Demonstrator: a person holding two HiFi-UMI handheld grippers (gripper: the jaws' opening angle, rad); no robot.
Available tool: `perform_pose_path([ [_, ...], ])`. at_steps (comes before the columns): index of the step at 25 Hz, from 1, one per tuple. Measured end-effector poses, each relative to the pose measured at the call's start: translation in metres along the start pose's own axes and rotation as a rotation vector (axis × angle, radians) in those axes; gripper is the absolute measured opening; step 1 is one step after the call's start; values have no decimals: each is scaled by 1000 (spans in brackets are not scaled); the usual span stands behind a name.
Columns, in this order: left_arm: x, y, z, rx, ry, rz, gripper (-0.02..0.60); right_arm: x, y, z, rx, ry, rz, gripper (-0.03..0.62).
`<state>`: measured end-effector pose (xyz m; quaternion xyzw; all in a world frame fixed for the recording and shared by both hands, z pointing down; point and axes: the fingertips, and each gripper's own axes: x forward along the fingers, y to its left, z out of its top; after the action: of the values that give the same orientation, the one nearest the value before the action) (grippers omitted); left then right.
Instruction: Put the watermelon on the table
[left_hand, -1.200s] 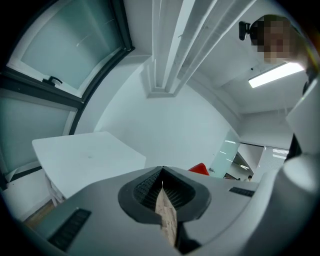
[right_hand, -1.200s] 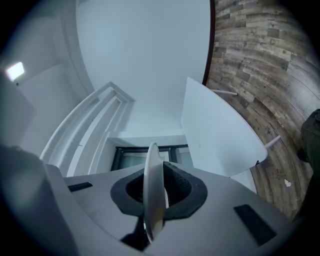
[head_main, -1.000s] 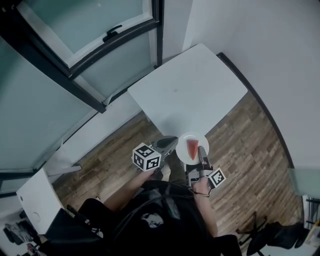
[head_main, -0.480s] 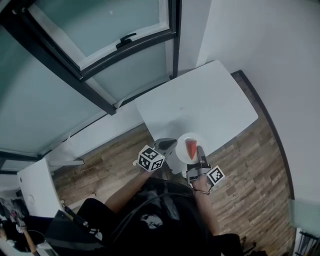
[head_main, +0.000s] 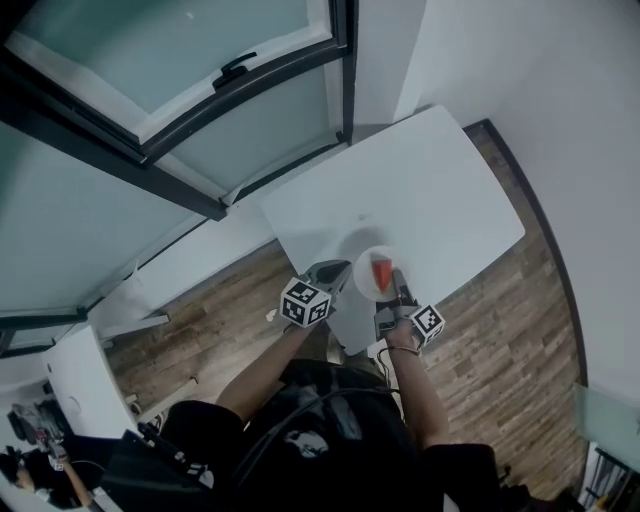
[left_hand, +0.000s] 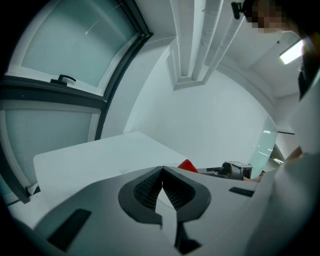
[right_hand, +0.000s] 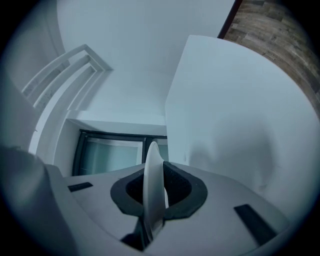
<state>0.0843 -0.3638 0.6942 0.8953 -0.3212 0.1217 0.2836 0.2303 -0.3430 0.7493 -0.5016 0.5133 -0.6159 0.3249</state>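
A red watermelon slice (head_main: 381, 270) lies on a small white plate (head_main: 368, 280), which is over the near edge of the white table (head_main: 430, 190). My right gripper (head_main: 397, 291) is shut on the plate's near rim. In the right gripper view the plate (right_hand: 151, 190) stands edge-on between the pads. My left gripper (head_main: 336, 272) sits just left of the plate with its jaws shut and nothing seen between them. The left gripper view shows the slice (left_hand: 188, 165) just past the jaw tips (left_hand: 161, 170). Whether the plate rests on the table I cannot tell.
A dark-framed window (head_main: 200, 110) with a handle (head_main: 232, 68) runs along the table's far left side. White walls (head_main: 560, 100) border the table behind and to the right. Wood floor (head_main: 500, 330) lies to the right, and a white cabinet (head_main: 80, 370) stands at the lower left.
Both grippers have moved forward with the plate. It went from over the floor just short of the table to over the table's near edge.
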Motion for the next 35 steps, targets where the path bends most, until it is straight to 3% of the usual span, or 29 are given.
perform_pose_path([
  [4, 30, 33, -2, 23, 34, 9, 5, 53, -14, 9, 7, -9, -5, 32],
  [9, 63, 71, 3, 46, 67, 44, 5, 112, -37, 26, -7, -27, -96, 32],
  [15, 69, 101, 20, -27, 18, 67, 5, 178, -61, 42, -35, -36, -186, 32],
  [19, 61, 108, 13, -73, 14, 73, 5, 201, -68, 50, -123, -51, -271, 32],
  [23, 53, 105, 10, -95, 10, 68, 5, 216, -63, 61, -346, 11, -405, 52],
  [28, 44, 95, 6, -100, 11, 56, 5, 217, -51, 69, -793, 134, -579, 138],
  [31, 40, 83, 8, -88, 3, 42, 5, 203, -55, 80, -1027, 165, -674, 156],
  [33, 37, 75, 10, -77, -3, 33, 5, 189, -52, 86, -1155, 158, -701, 156],
  [35, 33, 66, 10, -65, -4, 24, 5, 175, -48, 84, -1217, 156, -659, 155],
])
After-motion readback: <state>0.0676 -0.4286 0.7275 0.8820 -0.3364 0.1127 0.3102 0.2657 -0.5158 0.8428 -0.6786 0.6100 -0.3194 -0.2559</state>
